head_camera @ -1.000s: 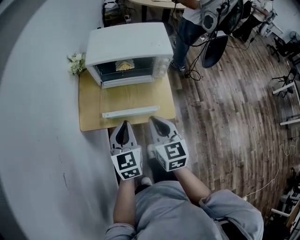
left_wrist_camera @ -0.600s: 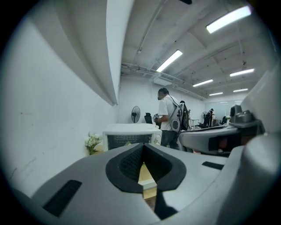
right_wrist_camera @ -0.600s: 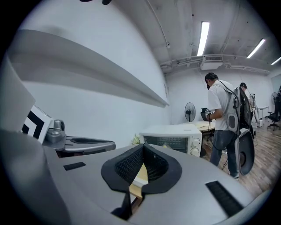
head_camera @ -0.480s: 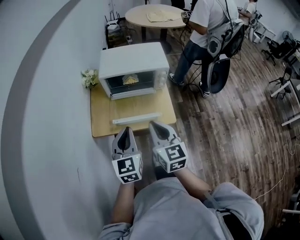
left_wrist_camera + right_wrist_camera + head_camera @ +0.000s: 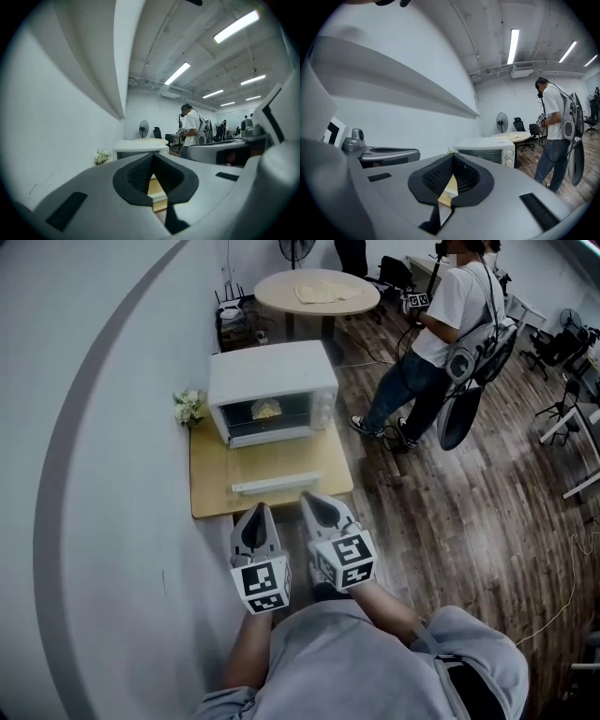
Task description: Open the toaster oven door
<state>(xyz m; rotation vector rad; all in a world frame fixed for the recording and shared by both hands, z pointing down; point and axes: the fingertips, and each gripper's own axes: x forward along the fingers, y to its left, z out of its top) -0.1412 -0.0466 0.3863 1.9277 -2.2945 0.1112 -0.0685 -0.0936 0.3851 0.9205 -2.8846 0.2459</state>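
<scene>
A white toaster oven (image 5: 272,381) stands at the back of a small wooden table (image 5: 211,493), with food showing behind its dark front window (image 5: 270,411). A white bar (image 5: 279,486) lies across the table in front of it; I cannot tell if it belongs to the door. My left gripper (image 5: 257,513) and right gripper (image 5: 318,500) hang side by side at the table's near edge, both shut and empty, well short of the oven. The oven (image 5: 140,148) shows past the shut left gripper (image 5: 153,156) and, as the oven (image 5: 485,150), past the shut right gripper (image 5: 453,157).
A white wall (image 5: 94,427) runs along the table's left side. White flowers (image 5: 189,407) sit left of the oven. A person (image 5: 439,334) with bags stands on the wooden floor to the right. A round table (image 5: 317,292) stands behind the oven.
The view has tilted up, so the oven and table sit lower and smaller in frame. The standing person has stepped to the right. Both grippers stay shut in the same spot.
</scene>
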